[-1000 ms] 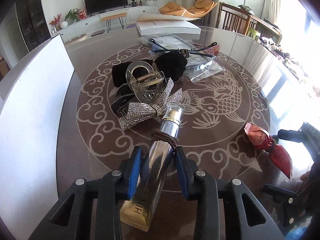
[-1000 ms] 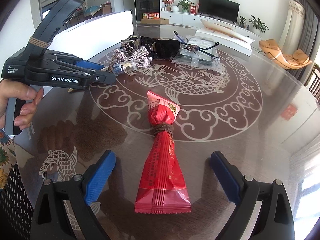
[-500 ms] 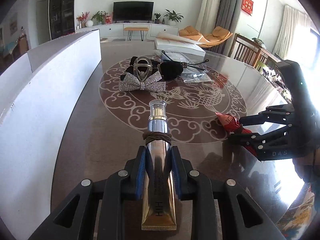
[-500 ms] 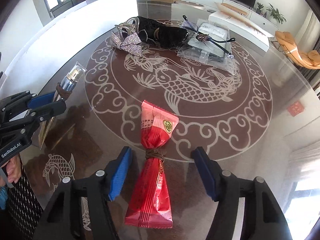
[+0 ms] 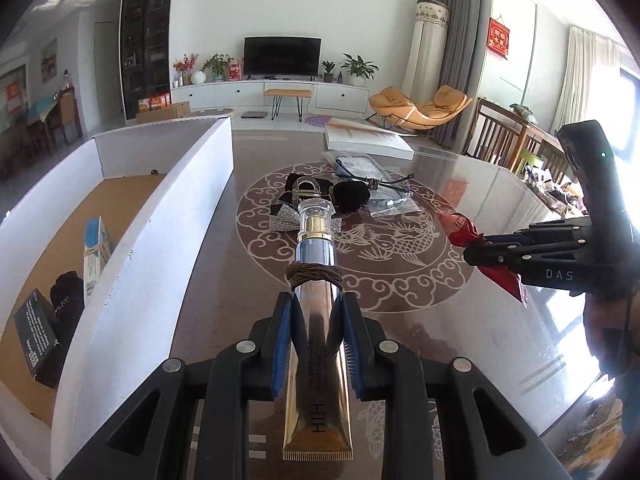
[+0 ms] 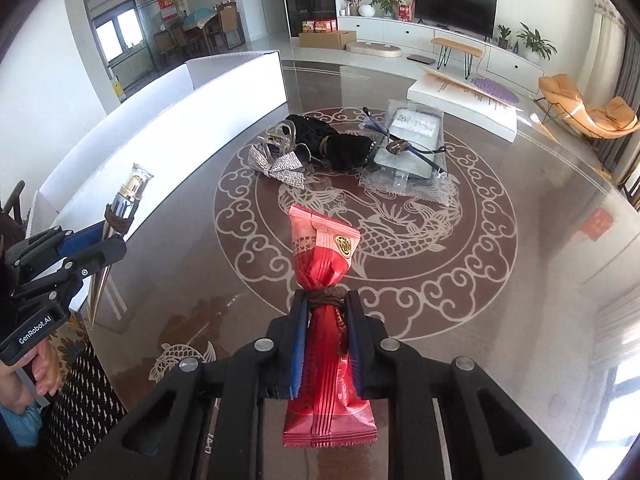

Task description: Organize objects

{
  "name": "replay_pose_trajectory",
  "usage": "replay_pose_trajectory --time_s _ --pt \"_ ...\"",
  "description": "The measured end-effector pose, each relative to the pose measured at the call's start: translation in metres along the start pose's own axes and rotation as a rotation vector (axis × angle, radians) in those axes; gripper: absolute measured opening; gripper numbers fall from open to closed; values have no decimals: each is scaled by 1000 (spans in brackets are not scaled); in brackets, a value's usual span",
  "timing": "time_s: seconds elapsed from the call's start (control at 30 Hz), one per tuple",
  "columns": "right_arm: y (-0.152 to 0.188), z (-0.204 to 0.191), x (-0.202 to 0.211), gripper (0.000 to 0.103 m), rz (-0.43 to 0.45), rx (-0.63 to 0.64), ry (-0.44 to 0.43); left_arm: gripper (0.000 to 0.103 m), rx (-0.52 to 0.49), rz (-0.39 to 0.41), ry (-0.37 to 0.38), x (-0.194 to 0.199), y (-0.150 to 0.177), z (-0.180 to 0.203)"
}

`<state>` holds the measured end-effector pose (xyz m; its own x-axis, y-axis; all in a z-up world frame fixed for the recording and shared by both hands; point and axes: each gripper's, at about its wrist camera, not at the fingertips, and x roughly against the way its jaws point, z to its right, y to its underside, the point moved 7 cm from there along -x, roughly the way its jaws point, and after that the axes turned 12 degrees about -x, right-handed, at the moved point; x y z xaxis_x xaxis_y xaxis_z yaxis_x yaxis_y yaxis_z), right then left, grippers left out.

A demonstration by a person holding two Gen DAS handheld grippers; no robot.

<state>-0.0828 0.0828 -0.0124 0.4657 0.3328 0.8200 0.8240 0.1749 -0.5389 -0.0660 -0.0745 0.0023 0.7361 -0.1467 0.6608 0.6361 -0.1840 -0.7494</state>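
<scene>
My left gripper [image 5: 316,308] is shut on a gold and silver cosmetic tube [image 5: 316,280] with a brown band, held above the table beside the white box [image 5: 168,216]. It also shows in the right wrist view [image 6: 120,212]. My right gripper [image 6: 326,308] is shut on a red snack packet [image 6: 324,252] tied with a brown band, lifted off the table. The packet [image 5: 460,226] and right gripper [image 5: 476,250] also show in the left wrist view.
A silver bow [image 6: 280,166], a clear hair claw [image 6: 280,136], black pouches [image 6: 340,144] and a plastic bag with glasses [image 6: 412,148] lie mid-table. The white box holds a black box [image 5: 38,336], a blue-white carton [image 5: 96,252] and a black item. A white book [image 6: 460,100] lies at the far side.
My right gripper closed on the red packet and lifted it. My left gripper rose and pulled back with the tube, and the inside of the white box came into view.
</scene>
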Motion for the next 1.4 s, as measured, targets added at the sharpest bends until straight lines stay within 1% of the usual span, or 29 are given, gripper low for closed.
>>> replay_pose_trajectory --time_s 0.07,0.13,0.2,0.27,0.33,0.4,0.47,0.5,0.57,0.6,0.63,0.67,0.7,0.73,0.77,0.83,0.9,0.97,1.0,1.03,1.07,1.13,1.2,1.27,1.33,1.4 --pt "-14 -17 11 19 31 -3 -34 24 61 31 25 17 -9 -14" --pt "-32 -45 21 19 71 8 -85 24 117 58 24 37 -18 -37" --pt "-49 -79 28 19 103 23 -152 24 155 82 -11 55 -26 -65" --pt "-66 -116 29 19 128 38 -219 24 188 96 -73 70 -30 -99" --pt "-81 -155 24 19 136 54 -278 24 237 94 -136 79 -27 -136" --pt "-95 -193 14 19 137 68 -319 24 298 75 -201 82 -16 -176" --pt "-106 -226 0 19 125 70 -348 24 352 31 -231 77 -2 -207" --pt "-108 -241 -9 19 109 67 -362 25 375 -9 -239 68 7 -221" --pt "-112 -264 -29 20 79 60 -371 26 413 -114 -288 50 27 -241" --pt "-111 -273 -39 21 62 55 -367 39 425 -171 -303 41 37 -247" --pt "-110 -281 -52 33 30 50 -362 68 435 -221 -309 31 46 -251" --pt "-107 -286 -63 44 -6 45 -353 82 443 -256 -314 25 53 -252" --pt "-104 -288 -74 73 -42 35 -338 93 447 -270 -326 22 61 -253" --pt "-100 -287 -81 91 -61 24 -318 93 449 -261 -334 23 64 -253" --pt "-98 -286 -83 93 -58 20 -310 93 454 -248 -333 24 66 -251" --pt "-96 -277 -77 93 -18 24 -297 93 471 -209 -319 27 65 -246" --pt "-96 -260 -64 93 47 26 -275 93 472 -157 -329 34 60 -238" --pt "-94 -240 -44 96 134 30 -243 93 456 -106 -342 41 53 -225" --pt "-92 -226 -34 101 180 37 -212 93 442 -77 -348 47 48 -216" --pt "-87 -212 -26 103 219 48 -179 93 428 -49 -350 51 44 -207" --pt "-81 -198 -20 103 246 62 -146 93 412 -21 -347 56 38 -197" --pt "-62 -165 -13 103 267 92 -67 93 374 33 -330 63 27 -172" --pt "-42 -127 -13 103 264 105 20 93 327 84 -286 69 13 -141" --pt "-20 -84 -16 103 248 105 113 93 279 124 -224 69 -1 -106" --pt "0 -40 -20 103 215 74 194 93 224 157 -142 69 -12 -65" --pt "18 2 -25 103 174 16 253 94 162 167 -52 64 -21 -22"
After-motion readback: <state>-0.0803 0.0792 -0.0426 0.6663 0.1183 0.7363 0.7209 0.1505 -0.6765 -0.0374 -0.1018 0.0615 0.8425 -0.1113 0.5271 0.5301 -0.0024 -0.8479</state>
